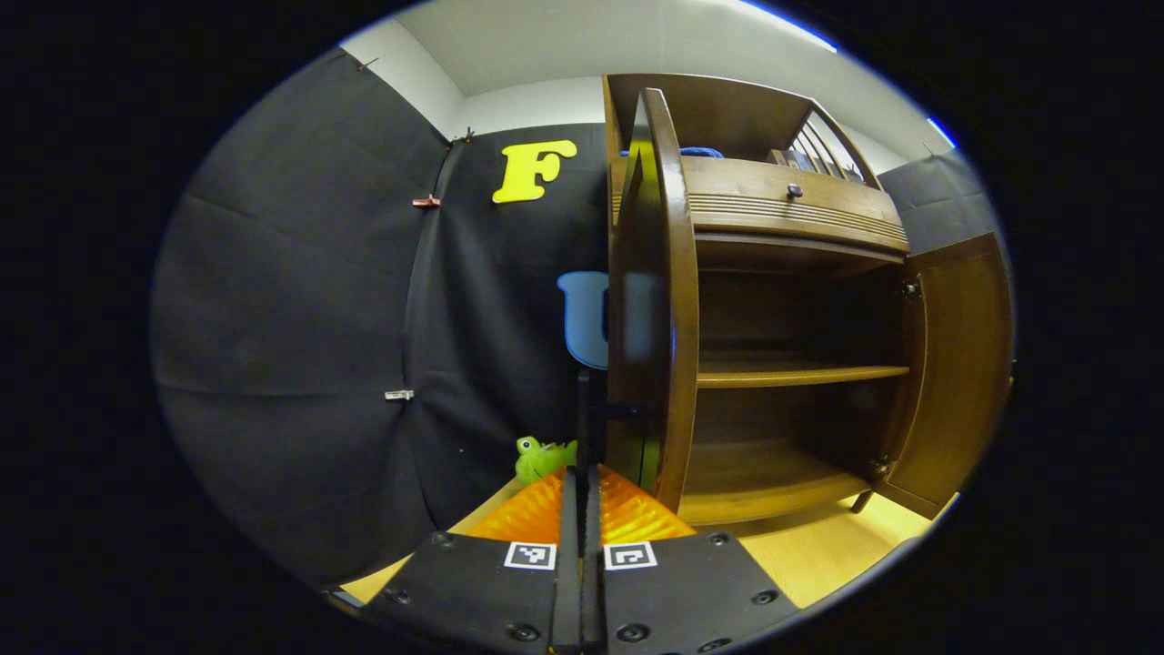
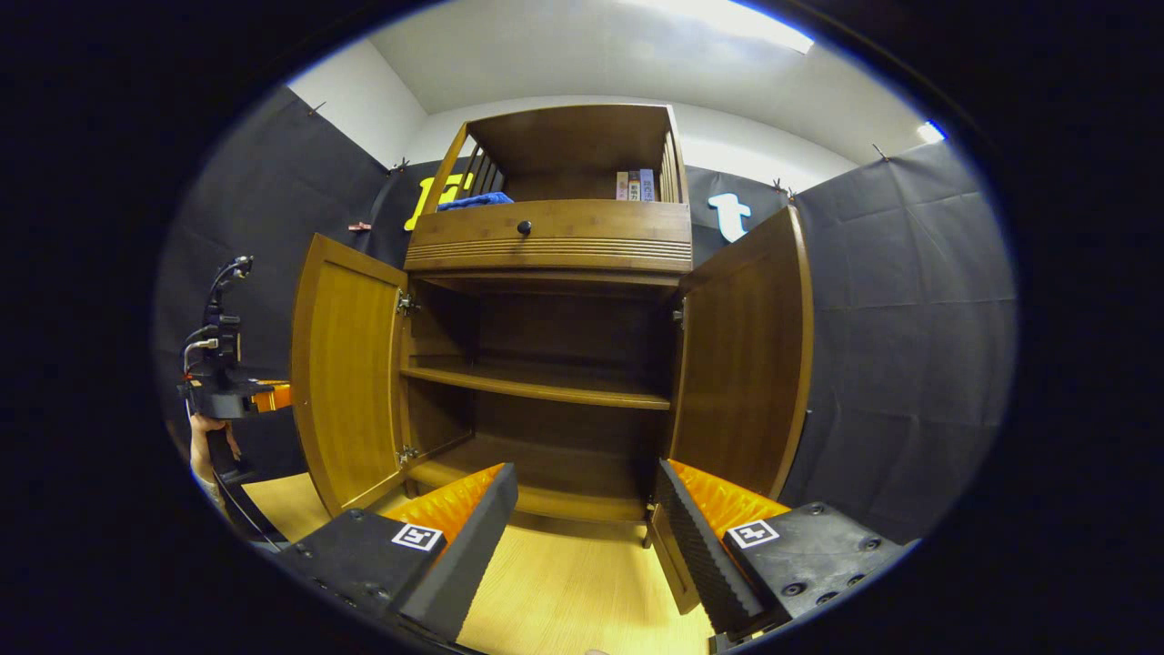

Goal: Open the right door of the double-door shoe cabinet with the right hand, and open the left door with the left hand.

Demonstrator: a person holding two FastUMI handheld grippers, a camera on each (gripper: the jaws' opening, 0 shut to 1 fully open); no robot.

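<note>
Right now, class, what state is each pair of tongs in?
Left tongs: closed, nothing visibly held between them.
Right tongs: open, holding nothing.

The tall brown wooden double-door shoe cabinet stands upright on the pale wood floor against the black cloth wall. Both of its doors are swung wide open. The flat-panelled left door hangs outward on hinges at its inner edge, and the right door stands out likewise on the other side. Between them the dark interior lies bare, crossed by one wooden shelf above the bottom board. In the left gripper view the left door shows edge-on, close by.
</note>
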